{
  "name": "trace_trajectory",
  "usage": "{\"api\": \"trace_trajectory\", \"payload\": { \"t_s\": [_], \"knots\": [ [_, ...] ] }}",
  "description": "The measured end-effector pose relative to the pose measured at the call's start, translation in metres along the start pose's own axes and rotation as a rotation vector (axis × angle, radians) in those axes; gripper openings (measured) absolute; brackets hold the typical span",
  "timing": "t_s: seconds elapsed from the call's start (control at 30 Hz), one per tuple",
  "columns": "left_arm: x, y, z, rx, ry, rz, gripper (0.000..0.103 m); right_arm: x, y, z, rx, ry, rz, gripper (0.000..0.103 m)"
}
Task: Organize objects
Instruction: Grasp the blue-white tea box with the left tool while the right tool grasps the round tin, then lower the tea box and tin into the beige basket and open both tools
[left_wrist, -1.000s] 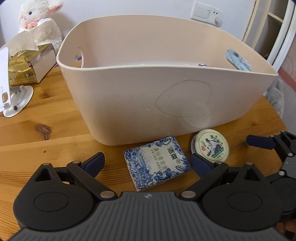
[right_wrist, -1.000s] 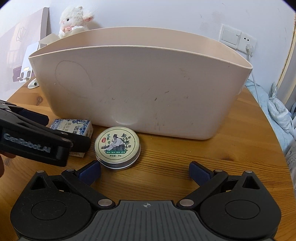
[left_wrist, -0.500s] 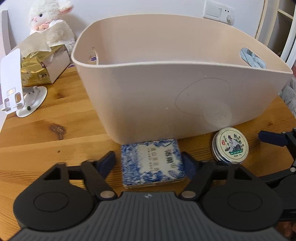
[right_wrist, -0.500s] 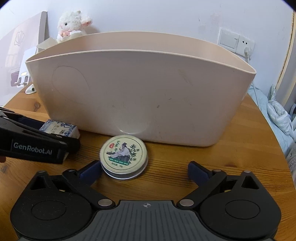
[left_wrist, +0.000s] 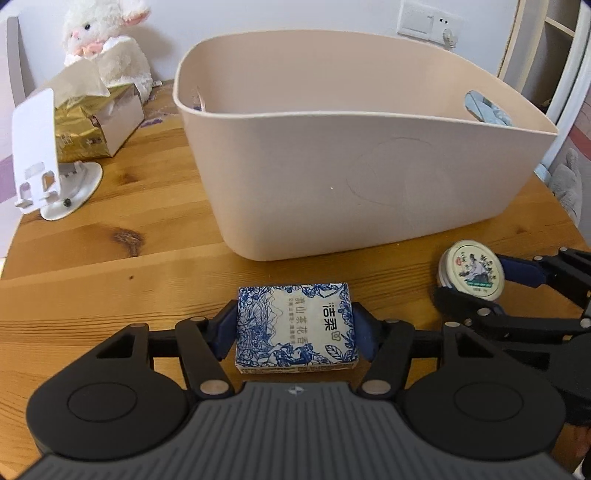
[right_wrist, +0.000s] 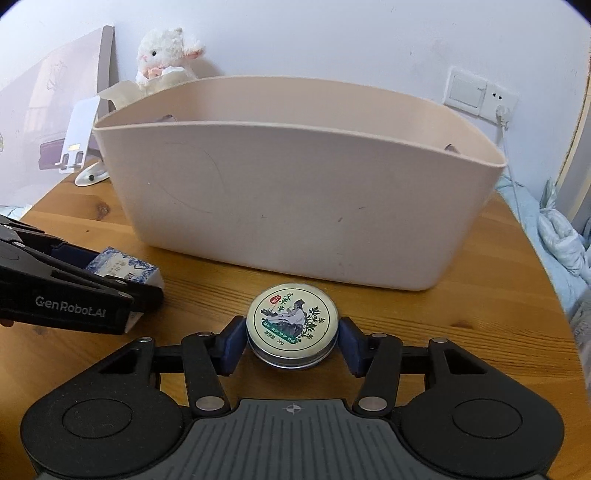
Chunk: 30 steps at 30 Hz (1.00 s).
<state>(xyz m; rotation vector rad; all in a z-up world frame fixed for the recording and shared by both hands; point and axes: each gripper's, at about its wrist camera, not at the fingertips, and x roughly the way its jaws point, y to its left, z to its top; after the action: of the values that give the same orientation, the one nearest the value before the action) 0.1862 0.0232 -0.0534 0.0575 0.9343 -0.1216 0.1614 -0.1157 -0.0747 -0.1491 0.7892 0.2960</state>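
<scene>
The blue-and-white packet (left_wrist: 297, 326) is clamped between the pads of the left gripper (left_wrist: 295, 328), whose jaws have just been closing, near the table's (left_wrist: 110, 266) front edge. To its right, before the beige tub (right_wrist: 295, 192), the round tin (right_wrist: 291, 321) is pinched by the right gripper (right_wrist: 291, 345), likewise just closed.

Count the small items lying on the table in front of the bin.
2: the blue-patterned box between the left gripper's pads, the round tin between the right gripper's pads. The bin's floor is hidden.
</scene>
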Motion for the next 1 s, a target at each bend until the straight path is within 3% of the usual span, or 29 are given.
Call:
{"api": "trace_trajectory", "payload": {
  "t_s": [0.3, 0.6, 0.83, 1.0],
  "knots": [
    [-0.045, 0.001, -0.003, 0.052, -0.081, 0.007, 0.065, -0.058, -0.015, 0.01, 0.021, -0.092, -0.01, 0.051],
    [-0.092, -0.002, 0.017, 0.071, -0.206, 0.007, 0.065, -0.107, -0.041, 0.031, 0.055, -0.229, -0.039, 0.051],
    [-0.107, -0.005, 0.052, 0.083, -0.305, 0.04, 0.065, -0.118, -0.055, 0.061, 0.065, -0.316, -0.073, 0.051],
    [-0.094, -0.009, 0.078, 0.082, -0.322, 0.068, 0.065, -0.11, -0.064, 0.085, 0.08, -0.351, -0.088, 0.051]
  ]
}}
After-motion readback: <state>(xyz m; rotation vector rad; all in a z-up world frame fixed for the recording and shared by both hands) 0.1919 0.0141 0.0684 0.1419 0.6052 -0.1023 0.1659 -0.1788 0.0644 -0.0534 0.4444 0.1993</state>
